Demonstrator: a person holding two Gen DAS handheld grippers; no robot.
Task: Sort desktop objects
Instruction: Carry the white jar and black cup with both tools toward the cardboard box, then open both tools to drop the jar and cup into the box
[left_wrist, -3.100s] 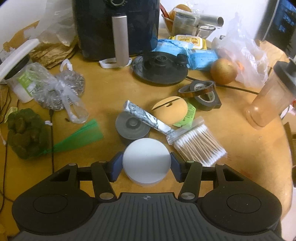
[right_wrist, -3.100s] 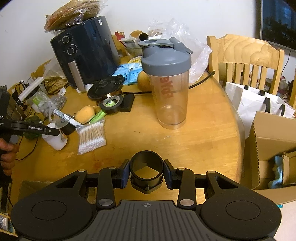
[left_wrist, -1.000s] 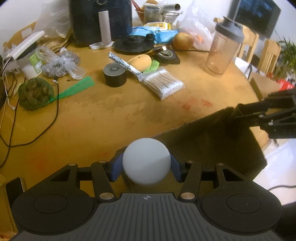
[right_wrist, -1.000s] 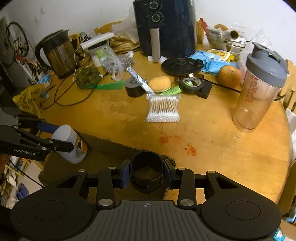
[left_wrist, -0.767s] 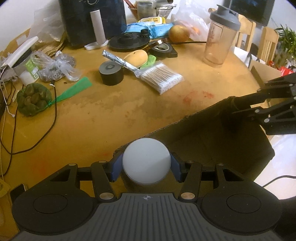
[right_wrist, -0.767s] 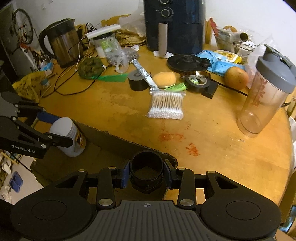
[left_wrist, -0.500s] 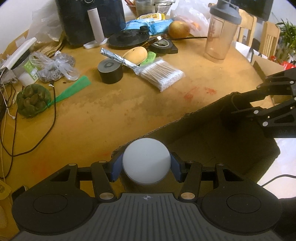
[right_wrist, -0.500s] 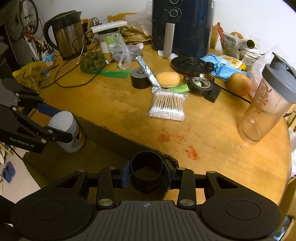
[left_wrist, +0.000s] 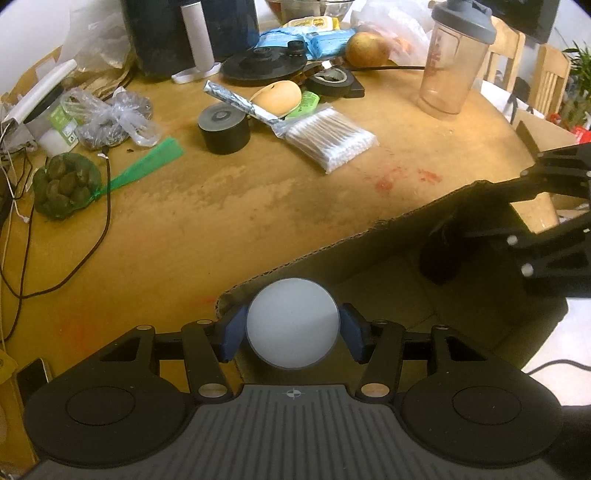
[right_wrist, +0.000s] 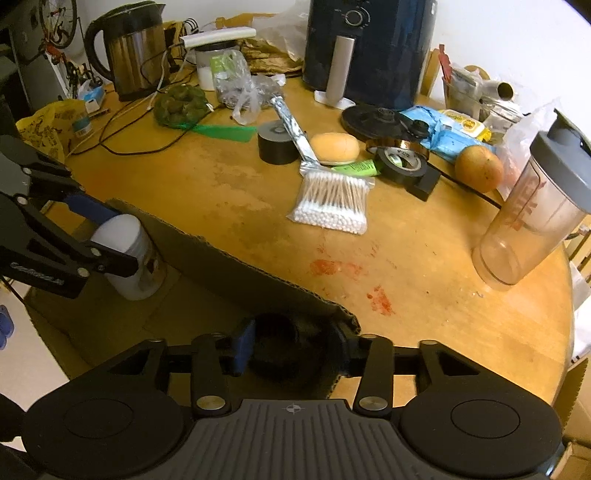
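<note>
A white round-lidded jar (left_wrist: 292, 324) sits between the blue pads of my left gripper (left_wrist: 291, 332), which is shut on it above the near corner of an open cardboard box (left_wrist: 332, 245). The right wrist view shows the same jar (right_wrist: 129, 258) hanging inside the box (right_wrist: 221, 258). My right gripper (right_wrist: 293, 349) is over the box's other corner and its jaws are opening. A blurred black cylinder (right_wrist: 280, 343) lies loose between them, and the pads stand clear of it. In the left wrist view that cylinder (left_wrist: 443, 254) is just under the right fingers (left_wrist: 535, 184).
On the round wooden table (right_wrist: 424, 295) lie a pack of cotton swabs (right_wrist: 332, 203), a black tape roll (right_wrist: 277, 146), a foil stick, a bun and another tape roll. A shaker bottle (right_wrist: 532, 221) stands at right. A kettle (right_wrist: 129, 48) and air fryer (right_wrist: 369, 48) stand behind.
The right jaws have spread and the black cylinder, held sharp between them before, now looks blurred and lower. The left gripper still holds the white jar over the box.
</note>
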